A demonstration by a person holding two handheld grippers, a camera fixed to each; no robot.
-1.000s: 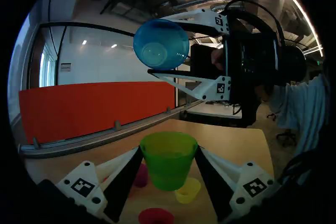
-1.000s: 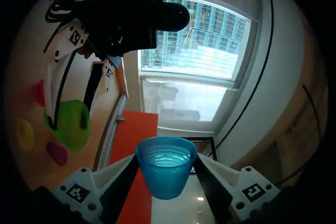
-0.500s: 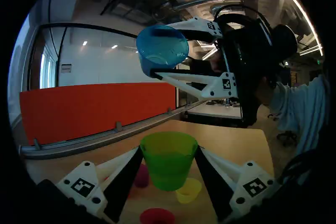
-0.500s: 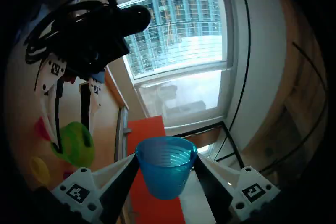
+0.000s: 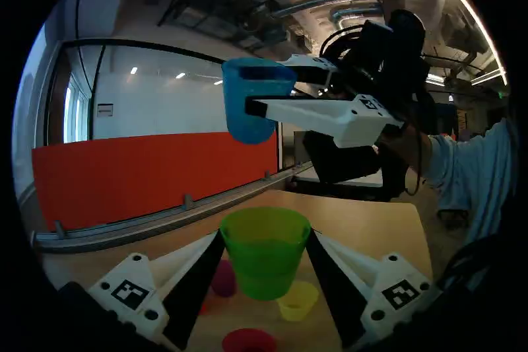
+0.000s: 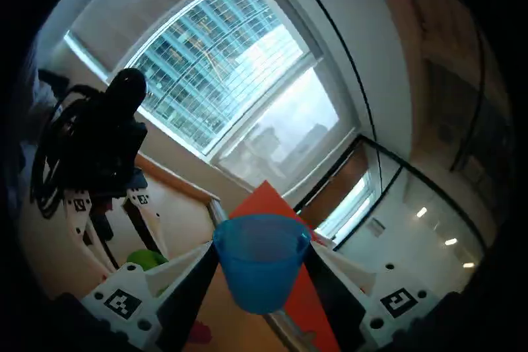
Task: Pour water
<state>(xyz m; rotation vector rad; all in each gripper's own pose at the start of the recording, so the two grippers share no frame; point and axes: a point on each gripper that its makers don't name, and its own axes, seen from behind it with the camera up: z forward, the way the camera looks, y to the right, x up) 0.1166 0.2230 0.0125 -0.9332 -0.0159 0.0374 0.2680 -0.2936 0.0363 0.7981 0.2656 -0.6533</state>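
A tall window [image 6: 224, 81] fills the far side of the right gripper view. In the left gripper view a long orange panel [image 5: 152, 174] runs along the far left edge of a wooden table [image 5: 369, 220]. A person's pale sleeve [image 5: 468, 174] reaches in from the right.

The left gripper [image 5: 264, 234] is held low over the near part of the table. Its jaws are clamped on a green cup [image 5: 265, 259], one finger against each side. The cup stands upright and is lifted off the tabletop. Its lower part looks darker than its rim, though whether that is water is hard to tell.

The right gripper [image 6: 262, 246] is raised well above the table. Its jaws are pressed on either side of a blue cup [image 6: 261, 273]. Seen from the left gripper view, this cup hangs roughly upright, rim up, above and slightly left of the green one and well apart from it. Its inside is hidden.

Three small cups sit on the table beneath the green cup: magenta [image 5: 224, 278] to the left, yellow [image 5: 296, 299] to the right, and red [image 5: 249, 340] nearest.
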